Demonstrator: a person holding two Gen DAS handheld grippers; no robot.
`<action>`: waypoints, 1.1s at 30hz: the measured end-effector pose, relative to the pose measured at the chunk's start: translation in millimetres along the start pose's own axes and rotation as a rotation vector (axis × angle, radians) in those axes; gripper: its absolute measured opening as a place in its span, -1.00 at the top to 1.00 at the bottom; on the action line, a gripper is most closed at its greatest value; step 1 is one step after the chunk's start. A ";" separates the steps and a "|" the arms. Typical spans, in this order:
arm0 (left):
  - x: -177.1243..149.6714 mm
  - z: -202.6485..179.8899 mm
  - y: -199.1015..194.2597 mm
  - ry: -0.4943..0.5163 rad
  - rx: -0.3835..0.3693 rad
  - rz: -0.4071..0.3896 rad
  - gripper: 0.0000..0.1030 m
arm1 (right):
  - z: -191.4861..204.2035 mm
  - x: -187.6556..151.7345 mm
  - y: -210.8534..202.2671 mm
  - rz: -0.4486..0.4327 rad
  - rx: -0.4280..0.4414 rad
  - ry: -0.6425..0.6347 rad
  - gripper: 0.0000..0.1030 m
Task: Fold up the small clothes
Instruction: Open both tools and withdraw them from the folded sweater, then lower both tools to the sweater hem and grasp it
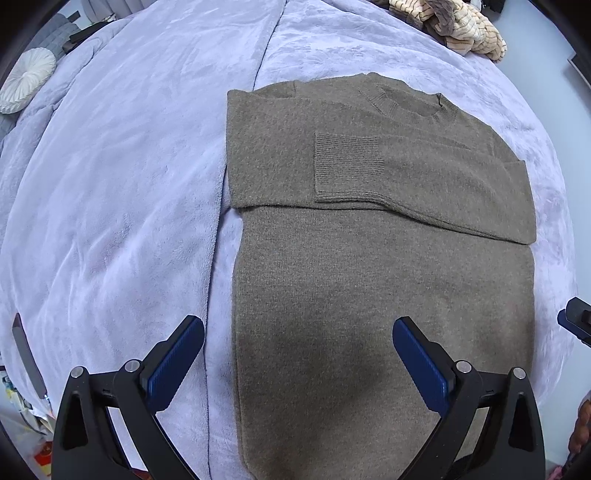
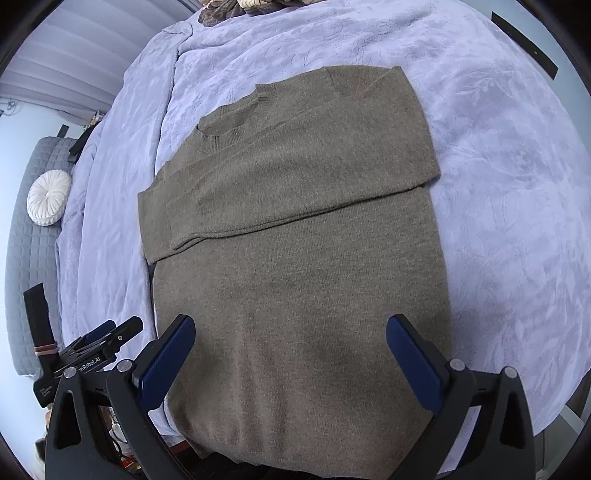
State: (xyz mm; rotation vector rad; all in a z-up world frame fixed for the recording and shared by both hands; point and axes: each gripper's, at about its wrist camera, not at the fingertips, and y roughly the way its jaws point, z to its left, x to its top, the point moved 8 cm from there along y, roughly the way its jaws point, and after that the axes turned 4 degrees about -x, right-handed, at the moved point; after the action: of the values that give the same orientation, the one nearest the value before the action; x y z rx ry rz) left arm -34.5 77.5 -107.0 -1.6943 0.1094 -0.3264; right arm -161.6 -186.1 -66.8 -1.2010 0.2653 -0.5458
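A grey-brown knit sweater (image 1: 369, 266) lies flat on the lavender blanket (image 1: 122, 184), collar at the far end, both sleeves folded across the chest with a ribbed cuff (image 1: 347, 166) on top. My left gripper (image 1: 298, 350) hovers open above the sweater's lower left part, nothing between its blue pads. In the right wrist view the same sweater (image 2: 303, 258) fills the middle. My right gripper (image 2: 290, 350) stands wide open over the hem area, holding nothing. The left gripper (image 2: 107, 339) shows at the lower left of that view.
A striped cream and brown garment pile (image 1: 458, 26) sits at the far edge of the bed. A round white pillow (image 2: 50, 197) rests on a grey quilted couch (image 2: 26, 258) to the left. The blanket (image 2: 509, 184) lies bare on both sides of the sweater.
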 end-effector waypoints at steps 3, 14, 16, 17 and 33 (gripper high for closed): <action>-0.6 0.9 1.2 0.005 0.003 0.004 -0.99 | 0.1 -1.2 2.0 0.007 0.006 0.009 -1.00; -10.5 5.0 12.6 0.023 -0.048 0.045 -0.99 | -3.6 -4.1 9.4 0.027 0.014 0.023 -1.00; -16.5 9.8 16.3 0.021 -0.080 0.064 -0.99 | -8.8 -4.3 9.5 0.026 0.011 0.023 -1.00; -19.9 12.9 18.2 0.020 -0.092 0.073 -0.99 | -12.5 -4.4 9.2 0.026 0.008 0.024 -1.00; -130.9 21.2 62.5 0.019 -0.340 0.360 -0.99 | -115.6 -99.8 31.9 0.200 0.115 0.241 -1.00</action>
State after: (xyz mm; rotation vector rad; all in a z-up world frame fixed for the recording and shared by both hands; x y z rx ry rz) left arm -146.3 122.0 -190.7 -1.9632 0.5005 -0.0536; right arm -292.1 -218.4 -146.0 -0.9845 0.5463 -0.5232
